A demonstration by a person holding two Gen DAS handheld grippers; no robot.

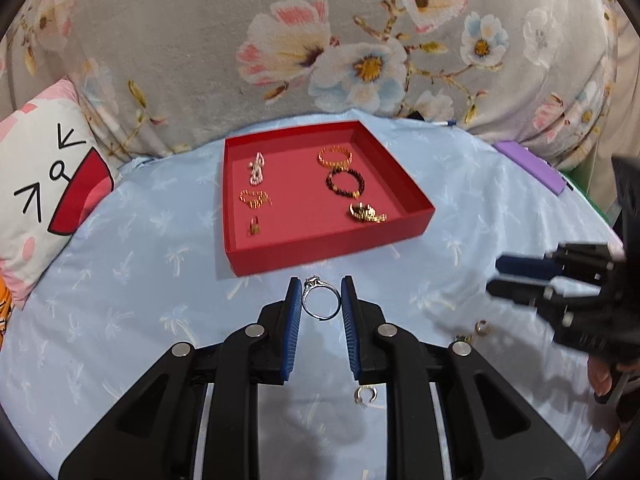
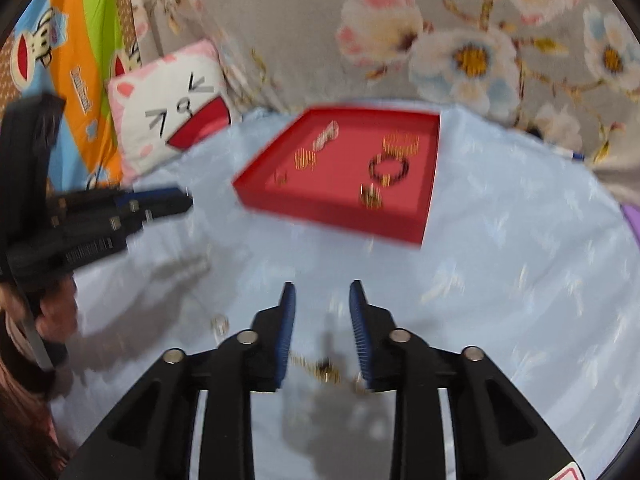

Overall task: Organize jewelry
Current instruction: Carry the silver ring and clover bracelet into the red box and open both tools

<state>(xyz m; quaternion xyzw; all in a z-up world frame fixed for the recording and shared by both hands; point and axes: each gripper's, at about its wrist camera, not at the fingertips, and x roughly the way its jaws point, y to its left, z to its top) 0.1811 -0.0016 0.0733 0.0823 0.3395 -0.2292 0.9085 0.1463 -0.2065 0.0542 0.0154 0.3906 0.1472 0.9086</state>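
- Red tray [image 1: 328,246] sits mid-bedsheet, bracelets inside.
- Left gripper [image 1: 321,300] clenches a silver ring [image 1: 320,300] just short of the tray's near edge: lift clear of that wall before releasing.
- Right gripper [image 2: 322,300] hangs released, empty.

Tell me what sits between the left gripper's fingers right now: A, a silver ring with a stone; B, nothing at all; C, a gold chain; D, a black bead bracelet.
A. In the left wrist view a silver ring with a small stone on top sits upright between the blue pads of the left gripper, in front of the red tray; the black bead bracelet lies inside that tray.
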